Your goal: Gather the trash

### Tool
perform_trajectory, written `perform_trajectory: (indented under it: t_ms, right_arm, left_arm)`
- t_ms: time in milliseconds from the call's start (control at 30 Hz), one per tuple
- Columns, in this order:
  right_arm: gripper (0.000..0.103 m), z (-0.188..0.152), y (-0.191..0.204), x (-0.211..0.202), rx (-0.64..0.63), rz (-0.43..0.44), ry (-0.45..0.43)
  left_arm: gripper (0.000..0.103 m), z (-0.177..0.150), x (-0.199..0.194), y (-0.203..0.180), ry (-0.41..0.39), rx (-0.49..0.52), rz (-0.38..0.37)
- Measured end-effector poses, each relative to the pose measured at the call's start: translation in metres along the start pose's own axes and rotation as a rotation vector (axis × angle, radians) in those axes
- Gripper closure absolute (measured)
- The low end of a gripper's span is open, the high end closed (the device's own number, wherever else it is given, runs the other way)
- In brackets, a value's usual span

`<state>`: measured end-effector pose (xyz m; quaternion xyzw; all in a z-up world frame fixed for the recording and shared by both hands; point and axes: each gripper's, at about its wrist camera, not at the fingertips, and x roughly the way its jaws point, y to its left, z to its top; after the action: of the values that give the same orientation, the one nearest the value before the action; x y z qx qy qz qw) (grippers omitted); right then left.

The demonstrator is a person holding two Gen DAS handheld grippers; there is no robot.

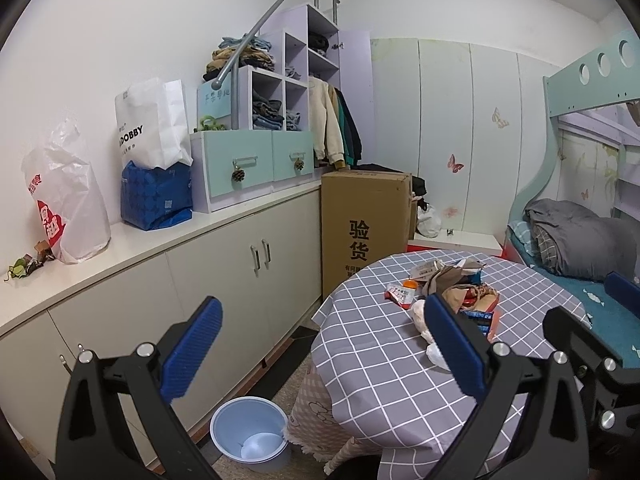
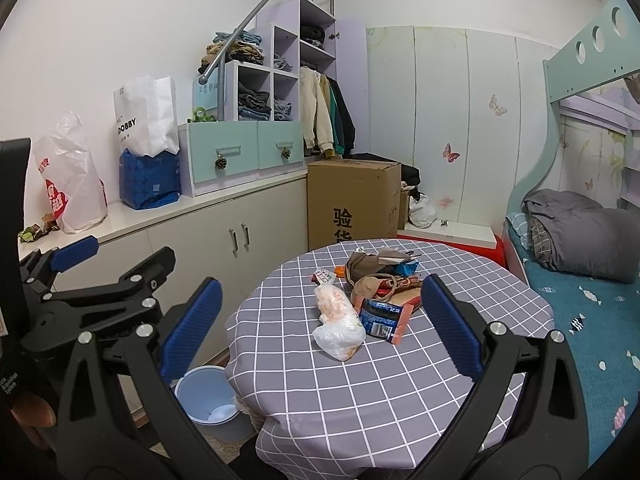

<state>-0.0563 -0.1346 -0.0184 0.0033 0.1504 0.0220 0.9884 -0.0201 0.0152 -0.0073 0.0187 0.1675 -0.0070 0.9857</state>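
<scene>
Both grippers up and hovering short of the table (image 2: 400,400), nothing held: left gripper (image 1: 320,344) spread wide, right gripper (image 2: 320,320) spread wide too, both empty. Trash heaped on the checked cloth toward the far side: clear plastic bag (image 2: 338,322) nearest, blue snack packet (image 2: 378,316) touching it on the right, crumpled brown paper (image 2: 370,276) and more wrappers (image 2: 400,266) behind. Bin (image 2: 206,396) down on the floor left of the table, open, looks nearly empty. Probably first pick not yet begun. Best bet imo: go for the plastic bag first w/ right gripper, nearest and clear of the pile. Come in low, close on a bunched fold, not the slick flat side. Soft bag, likely to sag, so lift slow. Then swing left, drop over the bin. Keep left gripper clear of that path, or use it on the packet.
</scene>
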Motion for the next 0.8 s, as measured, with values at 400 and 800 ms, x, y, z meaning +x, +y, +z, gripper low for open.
perform_trajectory:
  t_ms: [400,800]
  right_arm:
    - [0.006,-0.003,-0.003,0.006,0.005,0.012,0.011]
    - [0.006,-0.022,-0.029,0.039,0.059,0.013,0.091]
  left_arm:
    - [0.004,-0.002,0.004,-0.003,0.009,0.01,0.005]
    - [0.004,-0.008,0.039,-0.015,0.103,0.024,-0.018]
